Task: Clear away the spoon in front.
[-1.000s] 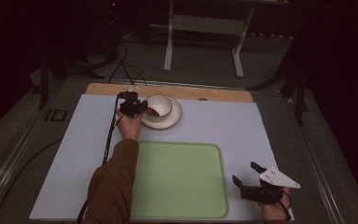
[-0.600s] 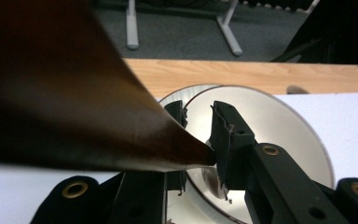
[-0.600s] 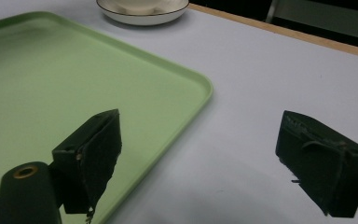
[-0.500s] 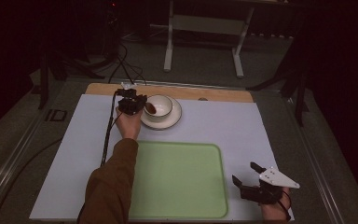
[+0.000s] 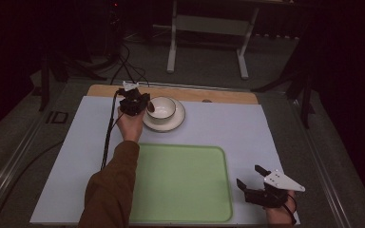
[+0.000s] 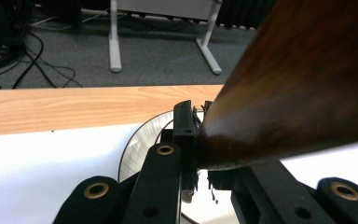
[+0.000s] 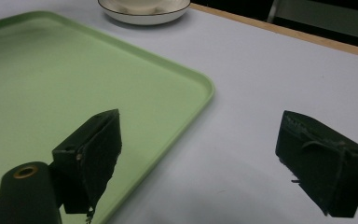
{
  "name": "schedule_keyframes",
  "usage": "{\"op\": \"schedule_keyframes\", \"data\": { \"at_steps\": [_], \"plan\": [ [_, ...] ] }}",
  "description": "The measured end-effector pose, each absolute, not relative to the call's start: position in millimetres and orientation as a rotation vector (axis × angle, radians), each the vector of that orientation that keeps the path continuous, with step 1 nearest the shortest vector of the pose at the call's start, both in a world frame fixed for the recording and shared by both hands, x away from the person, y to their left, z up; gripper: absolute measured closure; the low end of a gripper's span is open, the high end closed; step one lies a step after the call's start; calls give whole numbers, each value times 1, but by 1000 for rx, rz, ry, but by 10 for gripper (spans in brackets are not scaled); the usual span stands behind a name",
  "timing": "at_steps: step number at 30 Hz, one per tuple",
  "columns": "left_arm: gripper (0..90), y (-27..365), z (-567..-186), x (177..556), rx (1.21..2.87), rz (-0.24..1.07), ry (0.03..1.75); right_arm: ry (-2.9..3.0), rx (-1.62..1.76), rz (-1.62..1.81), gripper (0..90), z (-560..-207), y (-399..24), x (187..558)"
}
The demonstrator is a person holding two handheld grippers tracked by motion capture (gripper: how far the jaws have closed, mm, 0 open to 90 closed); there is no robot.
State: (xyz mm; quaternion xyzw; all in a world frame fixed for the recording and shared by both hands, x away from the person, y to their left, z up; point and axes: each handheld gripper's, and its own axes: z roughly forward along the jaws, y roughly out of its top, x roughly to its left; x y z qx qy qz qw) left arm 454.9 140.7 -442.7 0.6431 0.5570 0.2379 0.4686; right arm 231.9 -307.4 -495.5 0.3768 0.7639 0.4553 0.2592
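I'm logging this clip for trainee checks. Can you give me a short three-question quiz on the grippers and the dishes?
1. True or false: the right gripper is shut on the green tray.
2. What does the cream bowl stand on? A) saucer B) tray C) bare table
3. Fill in: the left gripper is shut on a glossy object coloured ____.
Key: 1 false, its jaws stand open; 2 A; 3 brown.
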Motion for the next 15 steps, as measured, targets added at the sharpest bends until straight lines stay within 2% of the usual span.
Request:
{"op": "schedule_keyframes", "data": {
  "at_steps": [15],
  "plan": [
    [845,149,-423,439,1612,601,1306,2071,1013,1233,140,-495,-307,232]
  ]
}}
